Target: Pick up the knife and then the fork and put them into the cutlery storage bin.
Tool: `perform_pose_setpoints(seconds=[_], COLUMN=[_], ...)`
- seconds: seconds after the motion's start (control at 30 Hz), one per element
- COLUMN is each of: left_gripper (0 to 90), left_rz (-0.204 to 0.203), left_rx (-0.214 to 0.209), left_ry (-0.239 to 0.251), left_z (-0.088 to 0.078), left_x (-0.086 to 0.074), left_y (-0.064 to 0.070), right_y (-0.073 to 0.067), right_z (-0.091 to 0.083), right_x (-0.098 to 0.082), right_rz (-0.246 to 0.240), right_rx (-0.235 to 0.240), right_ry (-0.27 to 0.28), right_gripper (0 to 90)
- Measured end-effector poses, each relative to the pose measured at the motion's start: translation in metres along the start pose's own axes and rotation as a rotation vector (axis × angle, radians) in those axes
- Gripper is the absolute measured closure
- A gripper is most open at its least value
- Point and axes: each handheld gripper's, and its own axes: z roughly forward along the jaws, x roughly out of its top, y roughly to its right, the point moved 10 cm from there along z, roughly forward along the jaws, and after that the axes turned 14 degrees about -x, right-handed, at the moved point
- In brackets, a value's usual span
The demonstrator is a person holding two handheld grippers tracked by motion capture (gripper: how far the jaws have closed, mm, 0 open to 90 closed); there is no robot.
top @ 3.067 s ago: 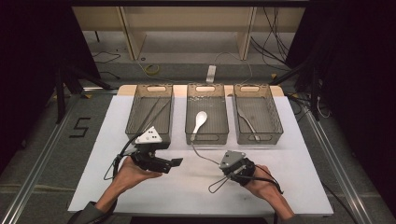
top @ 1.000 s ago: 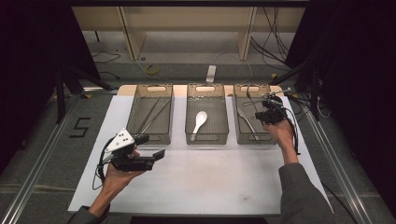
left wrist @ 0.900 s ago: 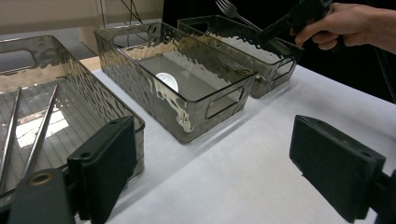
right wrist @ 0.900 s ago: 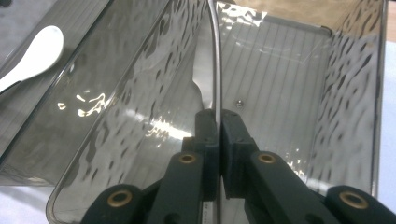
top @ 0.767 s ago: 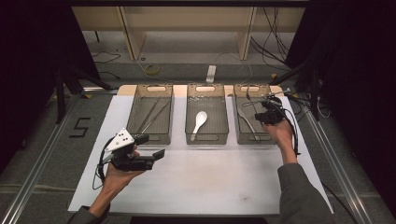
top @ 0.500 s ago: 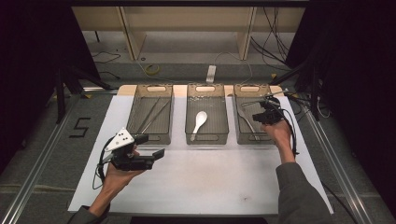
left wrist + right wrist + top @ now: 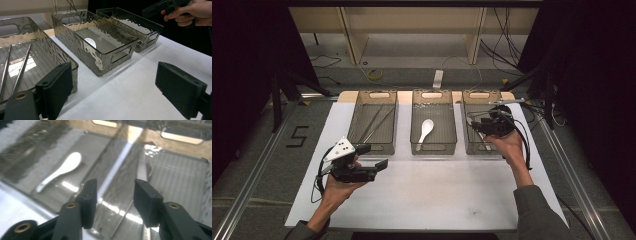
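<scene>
Black left gripper (image 7: 377, 156) (grey three-cornered plate, trailing black cable), grey sleeves

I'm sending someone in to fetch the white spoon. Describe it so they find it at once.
On the white table top, three smoky clear plastic bins stand in a row at the far edge. The small white ceramic soup spoon lies alone on the floor of the middle bin, bowl toward the far end. The left bin holds thin metal rods instead, and the right bin slim metal cutlery.
</scene>
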Motion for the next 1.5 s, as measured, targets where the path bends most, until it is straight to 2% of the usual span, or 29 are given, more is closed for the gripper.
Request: perform_pose_setpoints(seconds=[0.17,0.3,0.5,0.63,0.73,0.9,1.03,1.13,1.5], left_gripper=[13.7,13.7,13.7,13.7,13.6,13.5,13.5,13.5,13.5], left_rz=[-0.009,-0.009,-0.014,-0.017,-0.018,-0.021,-0.024,-0.020,-0.025], left_rx=[-0.008,-0.008,-0.014,-0.013,-0.017,-0.020,-0.022,-0.027,-0.038], left_ry=[0.002,0.004,0.006,0.010,0.013,0.012,0.012,0.014,0.010], left_z=[0.000,0.000,0.000,-0.001,-0.001,0.000,0.000,0.000,0.000], left_x=[0.000,0.000,0.000,0.001,0.001,0.001,0.001,0.001,0.000], left_y=[0.000,0.001,0.001,0.001,0.001,0.001,0.001,0.002,0.005], right_y=[-0.016,-0.028,-0.044,-0.048,-0.051,-0.060,-0.063,-0.065,-0.073], right_z=[-0.015,-0.023,-0.037,-0.045,-0.048,-0.052,-0.053,-0.055,-0.069], right_x=[-0.002,-0.007,-0.011,-0.013,-0.016,-0.026,-0.032,-0.035,-0.050], right_rz=[0.007,0.004,0.017,0.026,0.028,0.006,-0.023,-0.007,-0.010], right_rx=[0.059,0.091,0.149,0.154,0.168,0.181,0.174,0.191,0.210], right_ry=[0.052,0.062,0.114,0.156,0.168,0.181,0.200,0.215,0.249], right_gripper=[45.6,38.1,33.8,32.7,30.7,29.5,29.7,29.2,26.8])
